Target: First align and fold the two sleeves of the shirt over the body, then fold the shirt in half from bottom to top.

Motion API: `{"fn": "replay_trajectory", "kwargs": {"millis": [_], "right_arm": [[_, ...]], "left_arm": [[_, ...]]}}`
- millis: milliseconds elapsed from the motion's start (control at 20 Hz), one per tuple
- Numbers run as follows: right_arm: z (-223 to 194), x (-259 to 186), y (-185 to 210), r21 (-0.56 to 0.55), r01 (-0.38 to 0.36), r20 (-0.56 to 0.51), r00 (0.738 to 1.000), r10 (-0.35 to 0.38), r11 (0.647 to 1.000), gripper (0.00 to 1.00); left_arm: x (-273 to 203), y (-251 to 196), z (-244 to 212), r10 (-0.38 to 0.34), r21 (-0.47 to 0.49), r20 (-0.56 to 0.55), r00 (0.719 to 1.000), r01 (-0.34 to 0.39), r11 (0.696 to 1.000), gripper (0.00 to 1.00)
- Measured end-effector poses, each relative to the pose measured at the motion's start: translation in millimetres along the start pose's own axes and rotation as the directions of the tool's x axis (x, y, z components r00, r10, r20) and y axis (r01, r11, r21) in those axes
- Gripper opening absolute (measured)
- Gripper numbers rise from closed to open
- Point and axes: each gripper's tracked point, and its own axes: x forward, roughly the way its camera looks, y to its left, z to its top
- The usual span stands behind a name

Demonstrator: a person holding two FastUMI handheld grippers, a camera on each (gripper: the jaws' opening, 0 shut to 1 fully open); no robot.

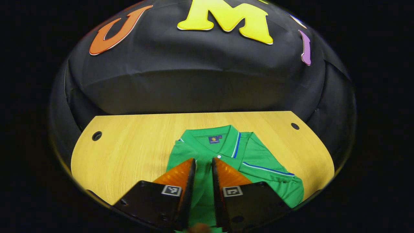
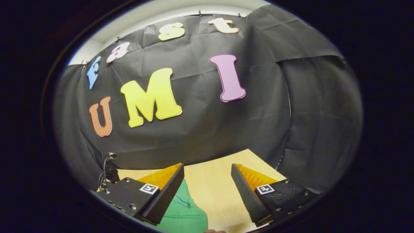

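Black gripper (image 2: 207, 181) bodies (square tags, screws)

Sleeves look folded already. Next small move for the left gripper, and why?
Probably raise the left gripper and carry the fabric between its nearly closed fingers toward the collar. A striped sleeve already lies across the green shirt body, so the bottom-to-top fold seems to be what's left. The right gripper is open above the table, holding nothing.

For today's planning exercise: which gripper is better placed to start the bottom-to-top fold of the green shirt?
Left, probably. The left gripper sits centred over the green shirt, jaws nearly closed. The right gripper is open, mostly over bare table.
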Motion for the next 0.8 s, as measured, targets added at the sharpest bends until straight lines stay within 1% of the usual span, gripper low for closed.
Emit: {"fn": "replay_trajectory", "kwargs": {"millis": [100, 150, 200, 250, 300, 350, 400, 550, 650, 750, 800], "right_arm": [[-2.4, 0.5, 1.6, 0.005, -0.001, -0.003, 1.000, 0.001, 1.000, 0.93], [-3.0, 0.1, 3.6, 0.004, -0.004, -0.004, 1.000, 0.004, 1.000, 0.93], [-3.8, -0.6, 6.1, 0.000, -0.008, -0.006, 1.000, 0.008, 1.000, 0.93], [-3.5, -1.5, 8.3, -0.007, -0.011, -0.006, 1.000, 0.011, 1.000, 0.93], [-3.7, -1.6, 9.9, -0.013, -0.013, -0.004, 1.000, 0.013, 1.000, 0.94], [-2.7, -2.6, 12.2, -0.016, -0.015, -0.001, 1.000, 0.015, 1.000, 0.94], [-3.5, -3.6, 14.7, -0.019, -0.018, -0.002, 1.000, 0.018, 1.000, 0.94], [-2.8, -7.2, 22.0, -0.027, -0.028, -0.002, 1.000, 0.028, 0.999, 0.94], [-4.0, -10.8, 29.5, -0.036, -0.037, -0.001, 0.999, 0.037, 0.999, 0.94], [-4.9, -15.7, 38.3, -0.048, -0.050, 0.000, 0.999, 0.050, 0.998, 0.94], [-5.6, -17.9, 43.8, -0.054, -0.057, 0.001, 0.998, 0.057, 0.997, 0.94]], "left_arm": [[-5.3, 8.4, 4.6, 0.033, 0.046, 0.024, 0.999, -0.034, 0.998, 0.67], [-8.6, 7.6, 6.1, 0.031, 0.055, 0.035, 0.999, -0.033, 0.998, 0.73], [-10.9, 5.4, 9.7, 0.022, 0.056, 0.047, 0.999, -0.025, 0.998, 0.84], [-15.3, 4.9, 12.2, 0.017, 0.055, 0.056, 0.998, -0.020, 0.998, 0.84], [-19.1, 3.2, 15.2, 0.009, 0.055, 0.071, 0.997, -0.012, 0.998, 0.74], [-24.8, 3.5, 19.7, 0.005, 0.058, 0.086, 0.996, -0.010, 0.998, 0.85], [-30.6, 4.3, 23.9, 0.003, 0.062, 0.105, 0.995, -0.009, 0.998, 0.88], [-55.3, 8.8, 40.9, 0.013, 0.058, 0.178, 0.984, -0.024, 0.998, 0.88], [-80.7, 11.5, 51.7, 0.019, 0.047, 0.227, 0.974, -0.030, 0.998, 0.89], [-105.7, 16.6, 63.1, 0.028, 0.034, 0.291, 0.956, -0.040, 0.999, 0.89], [-121.1, 19.3, 71.4, 0.036, 0.031, 0.332, 0.943, -0.049, 0.998, 0.89]]}}
